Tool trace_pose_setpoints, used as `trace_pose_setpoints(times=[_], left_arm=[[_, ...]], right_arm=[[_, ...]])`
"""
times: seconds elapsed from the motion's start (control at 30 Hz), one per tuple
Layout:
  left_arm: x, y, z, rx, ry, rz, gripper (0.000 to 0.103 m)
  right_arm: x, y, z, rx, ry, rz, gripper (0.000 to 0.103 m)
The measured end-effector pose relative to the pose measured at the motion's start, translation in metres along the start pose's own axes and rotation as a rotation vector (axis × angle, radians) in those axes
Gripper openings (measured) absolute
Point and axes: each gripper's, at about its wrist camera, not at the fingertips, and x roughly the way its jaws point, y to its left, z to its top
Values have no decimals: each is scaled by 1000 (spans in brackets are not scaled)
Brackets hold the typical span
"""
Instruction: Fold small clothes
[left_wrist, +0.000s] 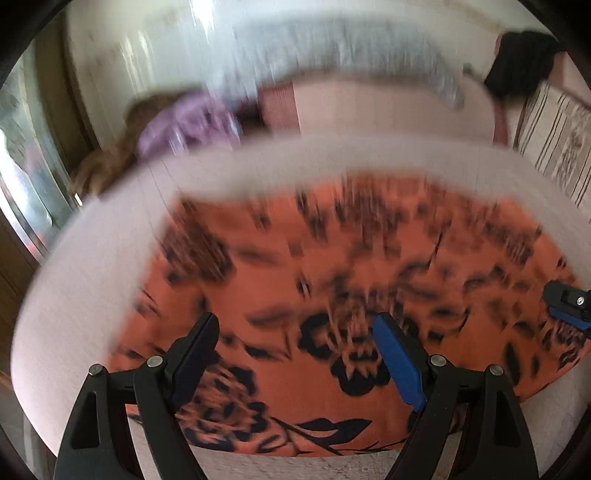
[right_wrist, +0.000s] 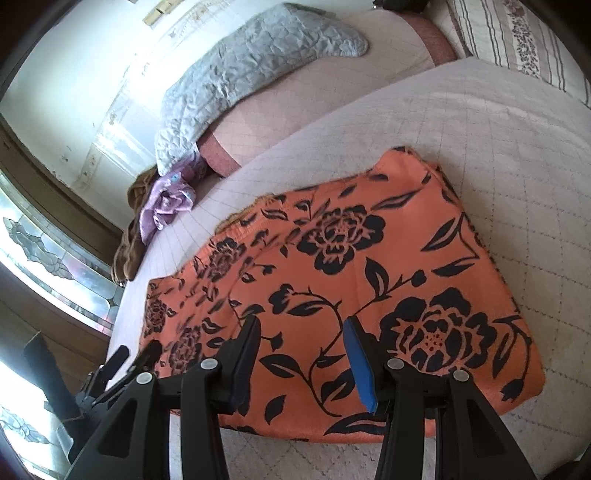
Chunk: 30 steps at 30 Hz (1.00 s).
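Quilted bed (right_wrist: 461, 122); orange garment (right_wrist: 332, 266) under both claws

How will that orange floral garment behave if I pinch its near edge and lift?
The orange floral garment will probably drape limply: it lies flat and follows the quilted bed cover. It looks doubled over, so layers may separate. Both the left gripper and right gripper are open above it.

- Garment (right_wrist: 332, 280) lies flat on the quilted pad (right_wrist: 480, 122), centre frame.
- Crumpled cloth (right_wrist: 166, 203) lies beyond the pad, left.
- Quilted blanket (right_wrist: 258, 59) lies behind, upper centre.
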Motion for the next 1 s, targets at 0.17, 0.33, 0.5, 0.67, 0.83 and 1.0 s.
trace_pose_setpoints(times=[0.17, 0.33, 0.5, 0.67, 0.83, 1.0], left_arm=[[4, 0, -2, -9, 15, -6, 87], [-18, 7, -7, -20, -53, 14, 87], [-33, 37, -4, -68, -92, 56, 87], [-39, 75, -8, -134, -86, 123, 87], [6, 85, -18, -119, 79, 156, 87], [3, 88, -17, -113, 51, 145, 88]], right_arm=[[13, -8, -1, 22, 68, -36, 49], [-25, -8, -4, 45, -4, 43, 53], [-53, -16, -15, 108, -17, 96, 67], [-63, -47, -39, 273, 23, 101, 68], [-68, -61, -49, 318, -4, 71, 69], [-72, -42, -31, 210, -91, 60, 62]])
